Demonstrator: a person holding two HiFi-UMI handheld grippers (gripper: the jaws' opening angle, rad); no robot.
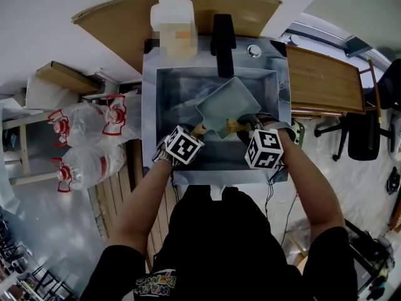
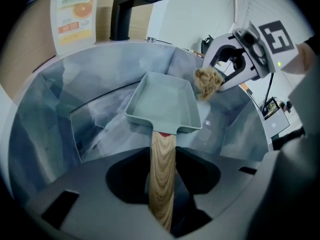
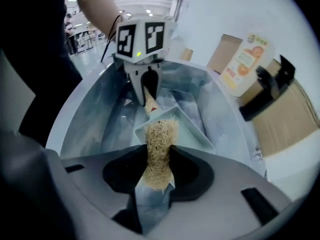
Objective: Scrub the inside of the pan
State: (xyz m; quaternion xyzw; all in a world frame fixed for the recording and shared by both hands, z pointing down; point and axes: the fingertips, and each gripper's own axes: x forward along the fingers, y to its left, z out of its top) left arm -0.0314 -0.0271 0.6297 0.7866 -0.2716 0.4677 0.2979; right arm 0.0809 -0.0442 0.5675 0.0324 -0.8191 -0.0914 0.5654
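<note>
A steel sink (image 1: 149,105) is set into a wooden counter (image 1: 119,17), with a black faucet (image 1: 223,42) at its back edge and a detergent bottle (image 1: 173,21) beside that. The pan (image 1: 229,102), a pale rectangular one, sits inside the basin with its wooden handle (image 2: 163,154) pointing toward the person. The left gripper (image 1: 198,130) has both jaws pressed against the sides of that handle and is clamped on it close to the pan's wall. The right gripper (image 1: 247,125) is closed on a tan fibrous scrubber (image 3: 159,144), which sticks out past the jaw tips. The scrubber hangs at the pan's near right rim and appears just clear of the pan floor, though no view settles whether it touches. I cannot tell whether the pan's base rests on the sink bottom. To scrub well, the left grip probably needs to stay firm so the pan neither twists nor slides. The scrubber should come down flat onto the pan floor and work in overlapping strokes. It should also be pushed into the corners and up the short walls, where residue tends to collect. Pressing too hard near the rim could tip the pan about its handle.
</note>
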